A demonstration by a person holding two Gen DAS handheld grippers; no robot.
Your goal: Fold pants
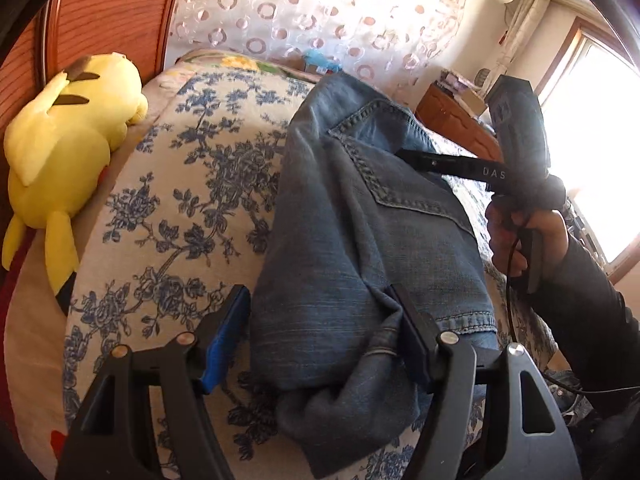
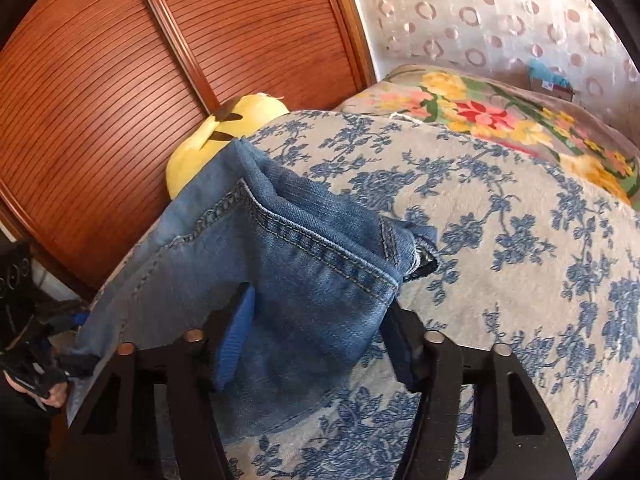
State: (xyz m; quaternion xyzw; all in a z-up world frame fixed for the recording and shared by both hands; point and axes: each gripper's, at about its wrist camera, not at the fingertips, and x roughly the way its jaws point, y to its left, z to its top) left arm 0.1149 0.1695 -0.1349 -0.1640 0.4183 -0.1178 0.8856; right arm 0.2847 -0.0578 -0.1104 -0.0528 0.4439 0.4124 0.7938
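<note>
The pants (image 1: 360, 216) lie folded on the bed (image 1: 168, 184). We keep both claws, left (image 1: 320, 336) and right (image 2: 316, 336), open around the denim. It seems thick, heavy and floppy, so we grip at the seams.

yellow plush toy (image 1: 60, 152), floral bedspread (image 1: 180, 200), wooden wardrobe (image 2: 120, 80)

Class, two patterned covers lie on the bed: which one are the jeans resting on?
The jeans rest on the pale cover with blue flower sprays, not the blanket with yellow, pink and red flowers, which lies beyond them, untouched by denim.
</note>
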